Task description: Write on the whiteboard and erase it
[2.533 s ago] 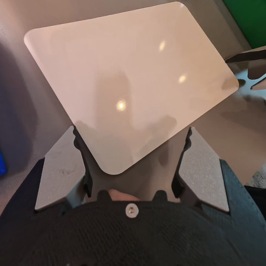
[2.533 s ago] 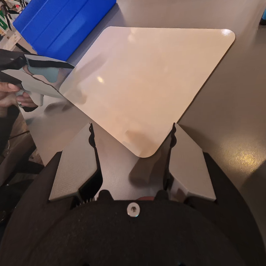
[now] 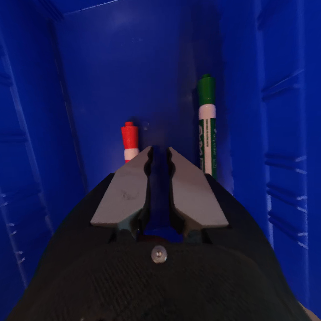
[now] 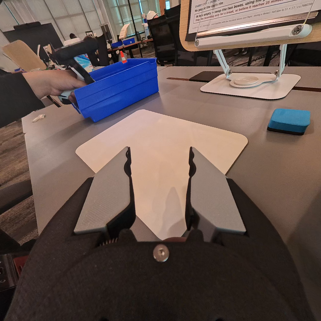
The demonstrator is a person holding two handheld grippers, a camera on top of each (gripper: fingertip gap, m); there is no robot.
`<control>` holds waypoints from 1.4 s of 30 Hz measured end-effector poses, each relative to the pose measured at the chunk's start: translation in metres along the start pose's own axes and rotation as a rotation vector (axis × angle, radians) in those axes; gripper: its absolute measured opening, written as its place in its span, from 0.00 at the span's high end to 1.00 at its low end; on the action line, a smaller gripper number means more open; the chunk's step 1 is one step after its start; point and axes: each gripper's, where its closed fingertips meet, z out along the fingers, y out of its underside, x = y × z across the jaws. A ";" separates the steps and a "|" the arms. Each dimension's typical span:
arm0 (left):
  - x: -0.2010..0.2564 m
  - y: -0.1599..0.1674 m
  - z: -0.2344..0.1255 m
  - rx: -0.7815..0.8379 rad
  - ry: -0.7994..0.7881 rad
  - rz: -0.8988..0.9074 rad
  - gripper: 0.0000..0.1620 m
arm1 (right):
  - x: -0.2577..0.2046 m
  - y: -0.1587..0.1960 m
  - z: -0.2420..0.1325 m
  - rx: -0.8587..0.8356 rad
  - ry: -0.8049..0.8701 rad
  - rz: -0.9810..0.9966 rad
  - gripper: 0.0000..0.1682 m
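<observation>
My left gripper [image 3: 160, 151] is inside a blue bin [image 3: 121, 69], its jaws a narrow gap apart with nothing between them. A red-capped marker [image 3: 130, 139] lies just left of the left finger, its lower part hidden behind it. A green marker [image 3: 207, 121] lies to the right along the bin wall. My right gripper [image 4: 159, 151] is wide open and empty, low over a blank whiteboard [image 4: 159, 132] on the grey table. A blue eraser [image 4: 289, 120] lies to the right of the board. In the right wrist view a hand holds the left gripper at the bin's [image 4: 119, 92] near end.
A white document stand [image 4: 250, 85] holding a printed sheet stands at the back right of the table. The table's left edge [image 4: 28, 142] drops to carpet. A small white scrap [image 4: 38, 118] lies near that edge. Chairs and desks fill the background. About 45 cm separates my left fingertips from my right. The blue eraser [image 4: 289, 120] lies around 20 cm away from my right fingertips.
</observation>
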 end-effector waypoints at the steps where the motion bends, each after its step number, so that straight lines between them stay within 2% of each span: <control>1: -0.001 0.000 0.000 -0.004 -0.005 0.000 0.91 | 0.000 0.000 0.000 0.000 -0.001 0.000 0.62; 8: -0.027 -0.001 -0.006 -0.022 -0.077 0.004 0.76 | -0.001 0.000 0.000 -0.003 -0.003 -0.002 0.62; 14: -0.074 0.012 -0.006 -0.092 -0.261 0.057 0.74 | -0.001 0.001 0.001 -0.009 -0.004 -0.006 0.62; 19: -0.077 0.011 -0.004 -0.097 -0.263 0.042 0.70 | -0.002 0.003 0.002 -0.023 -0.005 -0.009 0.62; 23: -0.073 0.011 -0.004 -0.125 -0.270 0.044 0.73 | -0.002 0.003 0.002 -0.021 -0.005 -0.011 0.62; 26: -0.054 0.010 -0.005 -0.145 -0.156 0.023 0.62 | -0.002 0.002 0.002 -0.020 -0.008 -0.009 0.62; 33: -0.029 -0.004 -0.013 -0.083 -0.070 0.019 0.63 | -0.003 0.003 0.002 -0.020 -0.010 -0.012 0.62; 37: -0.039 -0.003 -0.018 -0.093 -0.146 0.067 0.63 | -0.003 0.003 0.001 -0.018 -0.011 -0.007 0.62; 40: -0.042 0.006 -0.011 -0.126 -0.133 0.057 0.64 | -0.003 0.003 0.002 -0.023 -0.011 -0.011 0.62; 42: -0.037 0.009 -0.003 -0.115 -0.064 0.033 0.76 | -0.003 0.004 0.002 -0.025 -0.010 -0.014 0.62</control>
